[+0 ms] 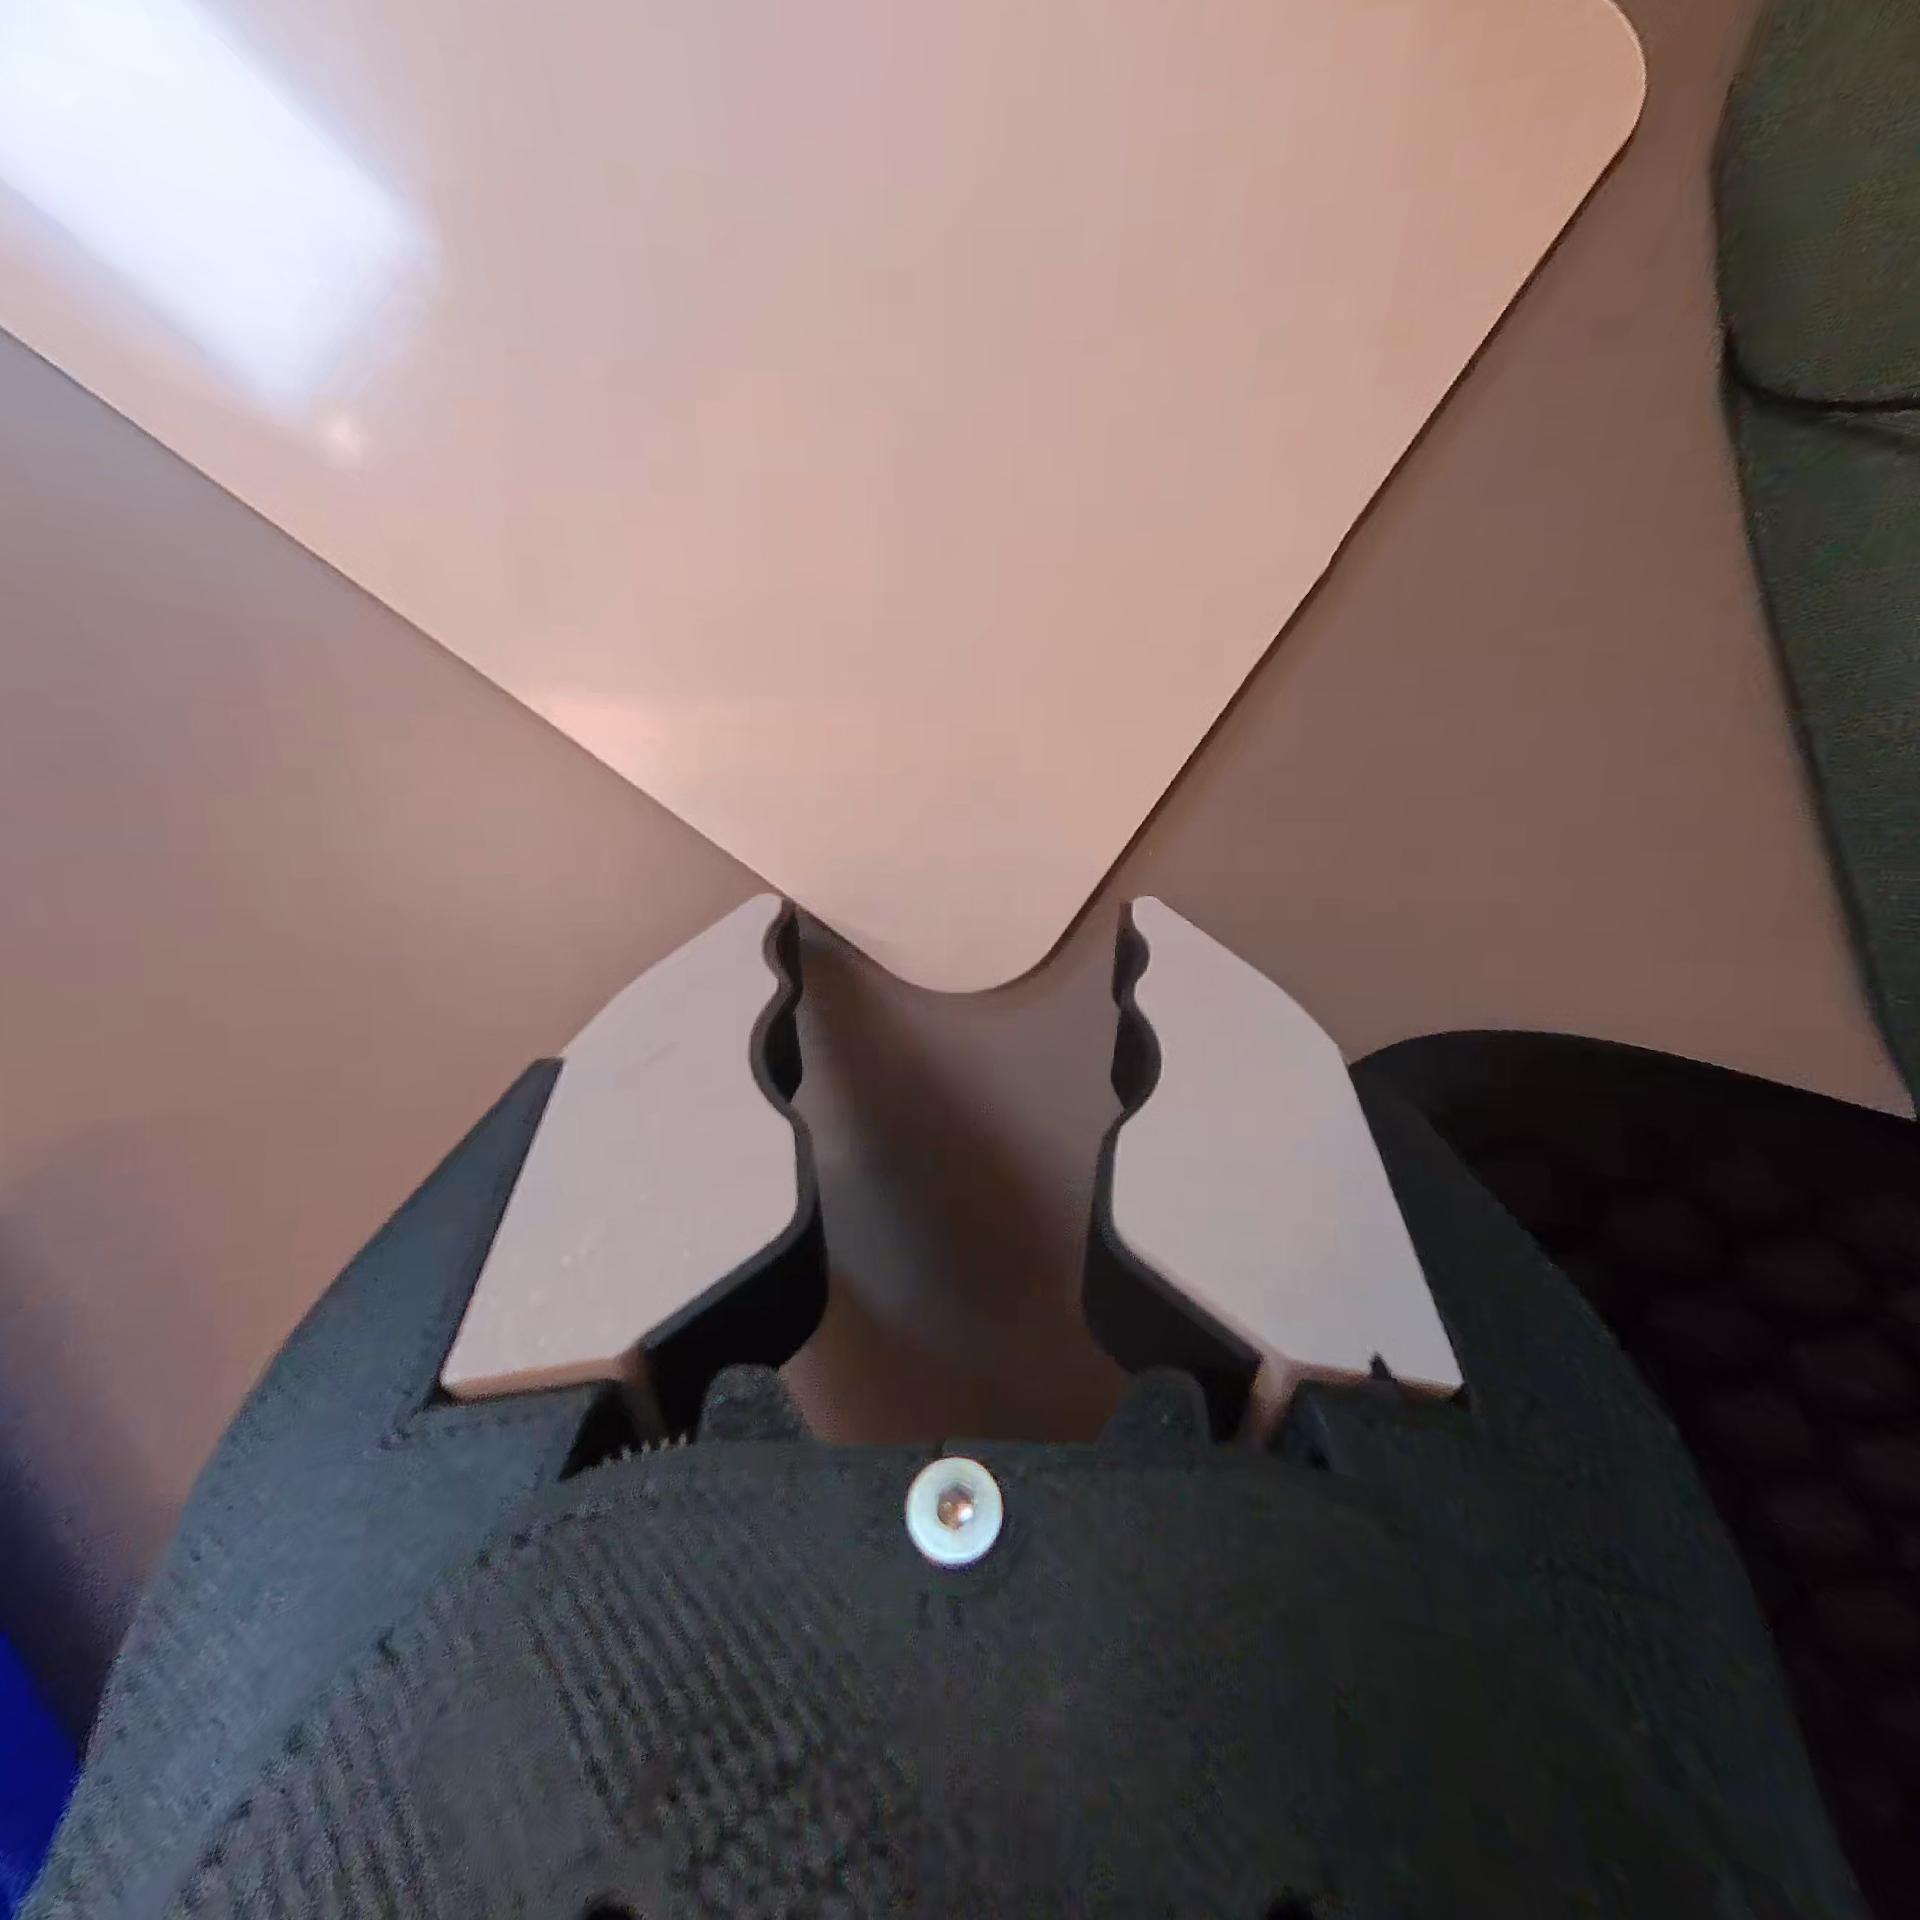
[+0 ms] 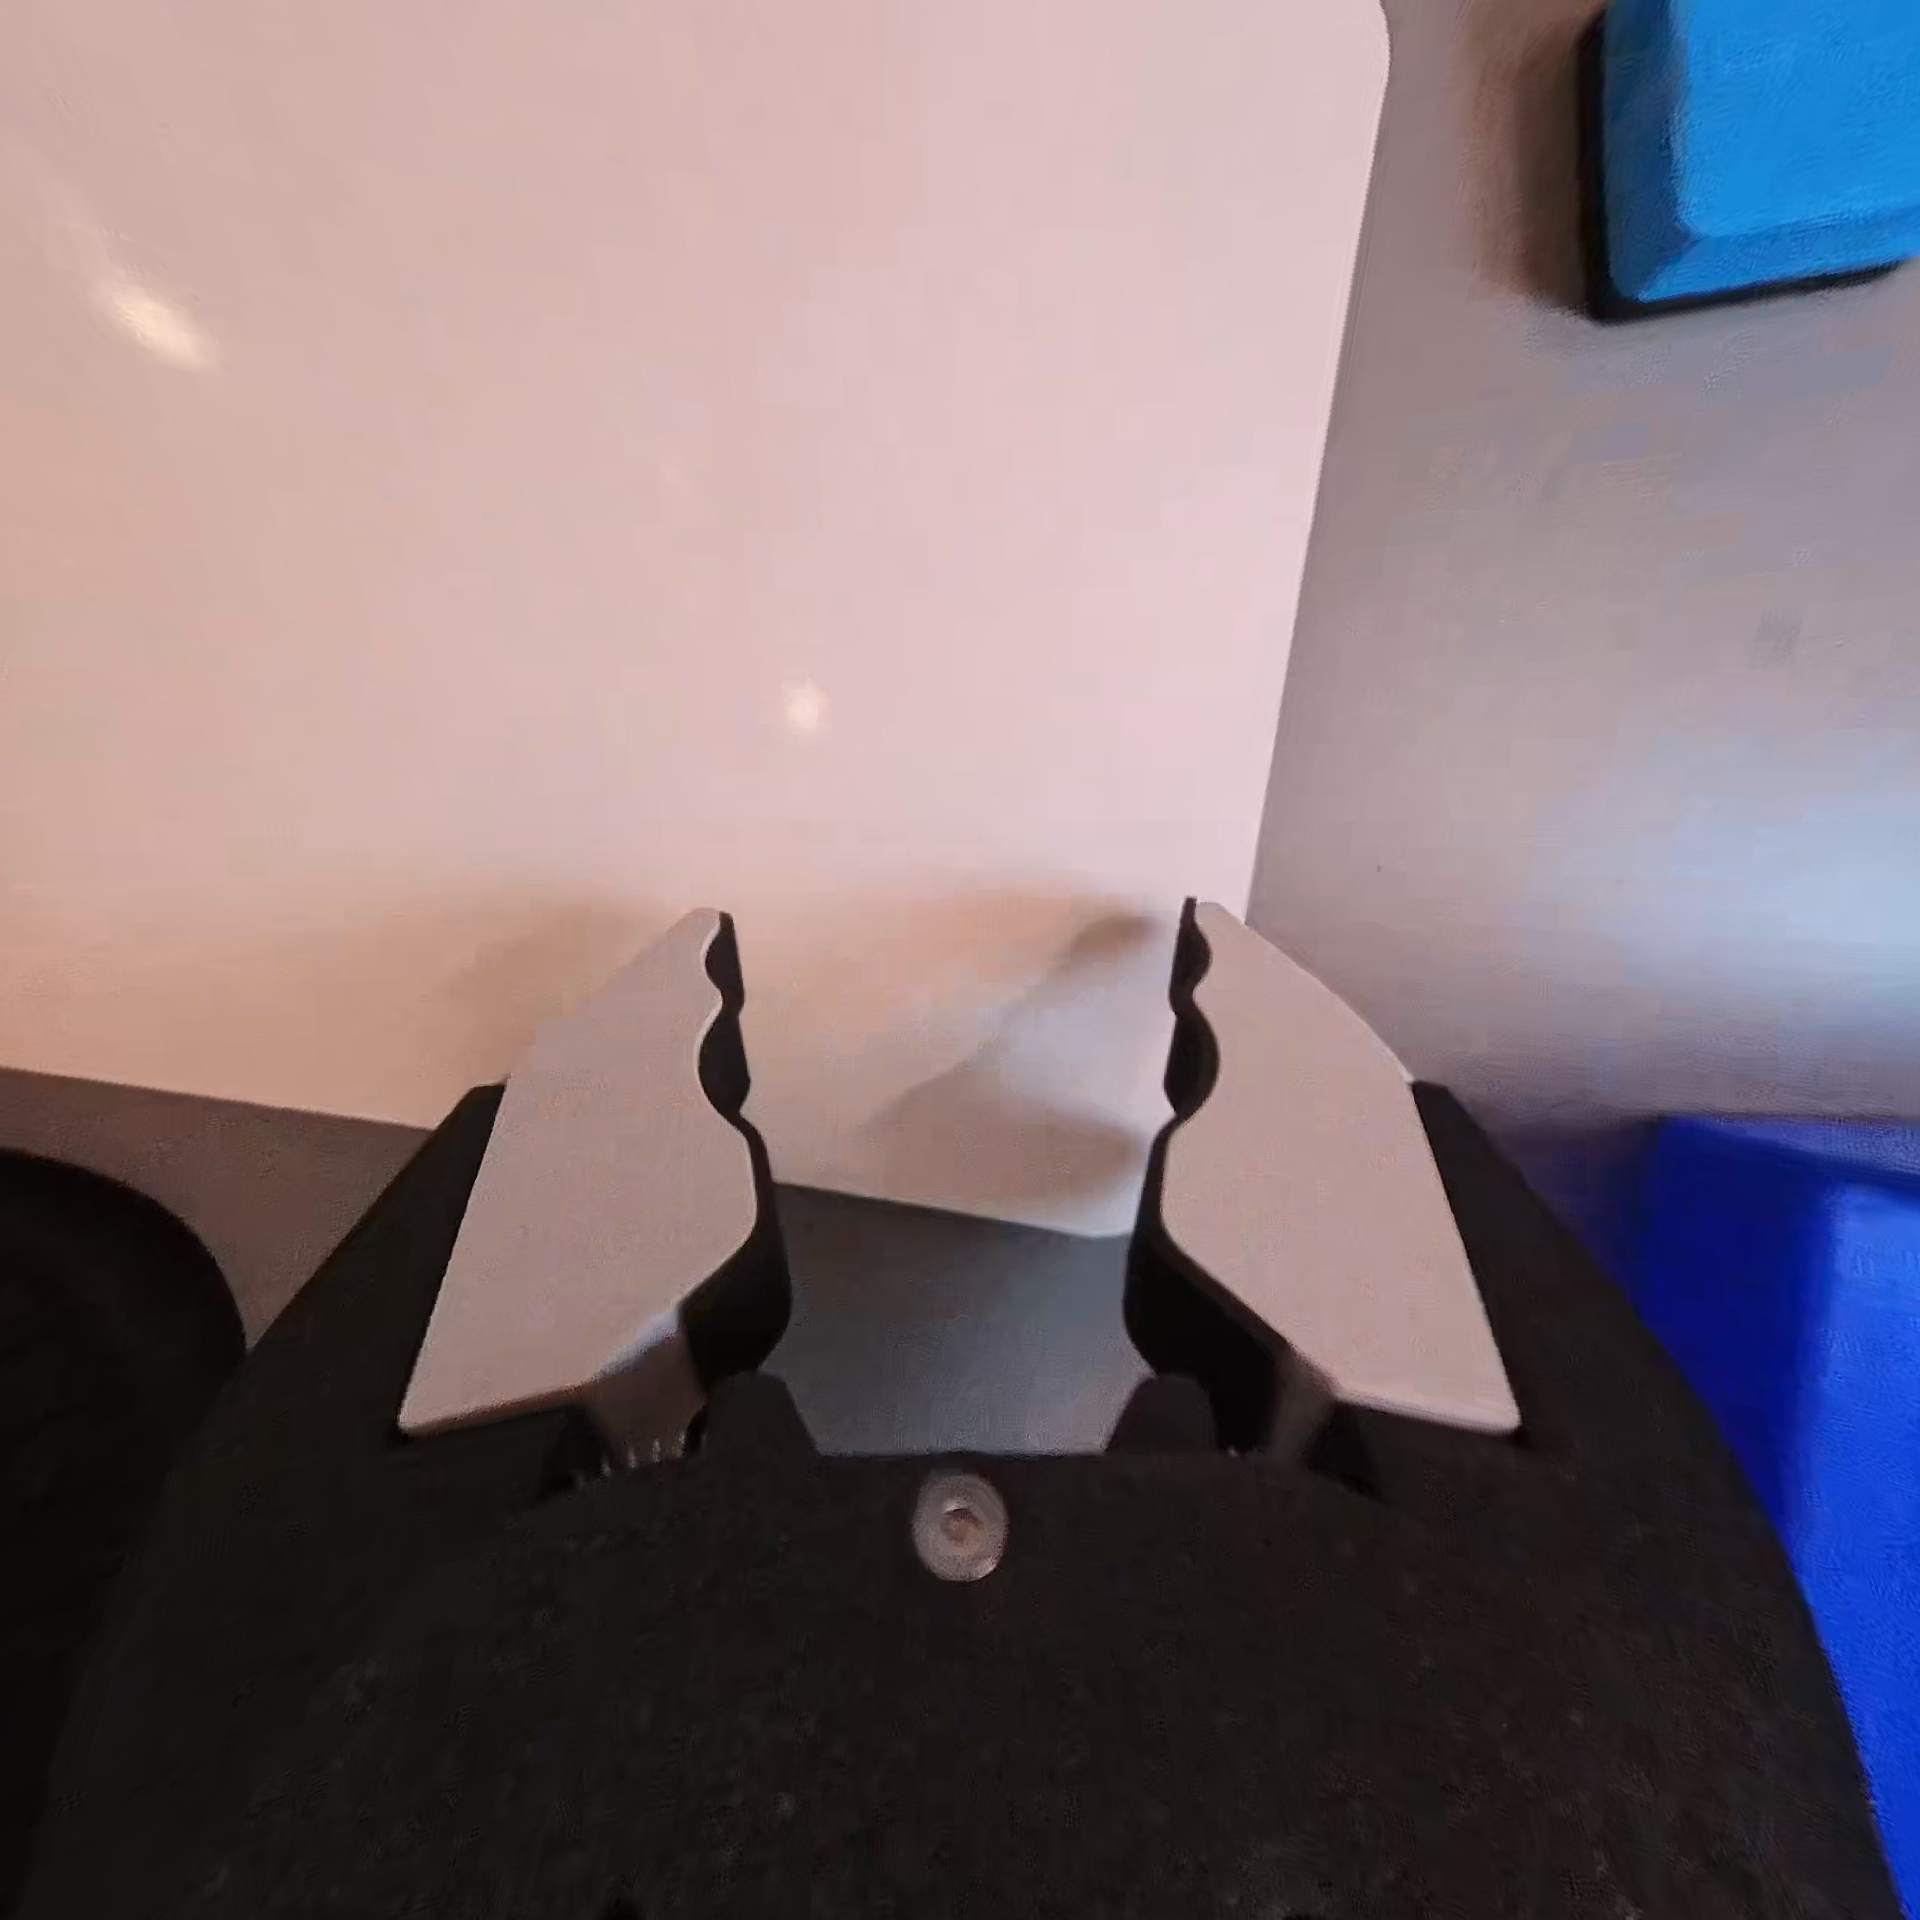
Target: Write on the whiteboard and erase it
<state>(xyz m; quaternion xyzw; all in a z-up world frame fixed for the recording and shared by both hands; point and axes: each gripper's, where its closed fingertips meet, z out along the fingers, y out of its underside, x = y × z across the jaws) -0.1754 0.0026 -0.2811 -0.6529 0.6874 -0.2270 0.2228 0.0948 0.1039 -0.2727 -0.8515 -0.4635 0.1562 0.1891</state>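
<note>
Whiteboard [image 2: 665,499] lies flat on the table [image 2: 1558,727], blank, filling 12 o'clock in both wrist views. Our left gripper [image 1: 956,914] is spread wide, holding nothing, a rounded board corner [image 1: 961,966] poking between its tips. Our right gripper [image 2: 956,925] also gapes wide and empty above the board's near edge. Blue eraser [image 2: 1756,145] sits at 1 o'clock, off the board.
</note>
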